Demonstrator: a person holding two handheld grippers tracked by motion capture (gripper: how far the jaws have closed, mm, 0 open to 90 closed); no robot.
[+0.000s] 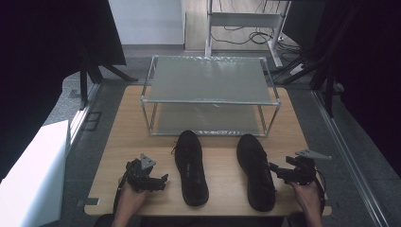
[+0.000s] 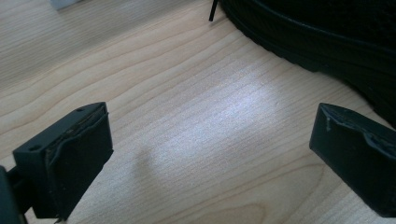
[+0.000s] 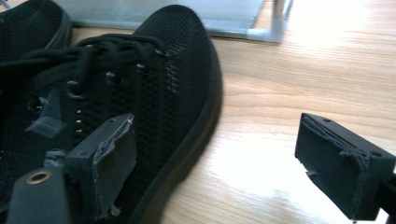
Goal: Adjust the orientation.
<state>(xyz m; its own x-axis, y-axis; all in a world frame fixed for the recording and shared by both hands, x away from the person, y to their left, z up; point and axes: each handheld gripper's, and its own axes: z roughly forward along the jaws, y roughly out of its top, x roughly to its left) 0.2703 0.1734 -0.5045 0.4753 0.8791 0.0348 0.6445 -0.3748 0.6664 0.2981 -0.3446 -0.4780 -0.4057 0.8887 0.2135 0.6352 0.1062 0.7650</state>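
Wooden table [image 1: 222, 182], steel rack [image 1: 210, 94], grey floor [image 1: 90, 137]

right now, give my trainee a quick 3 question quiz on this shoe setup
1. True or false: both shoes sit on the rack's top shelf.
2. Which shoe is the right gripper reaching: A) right shoe B) left shoe?
3. Are the left gripper's jaws open or shut?

Key:
1. False; both lie on the table in front of the rack.
2. A; one jaw is over its side, the other over bare table, not yet gripping.
3. Open, with bare table between them.
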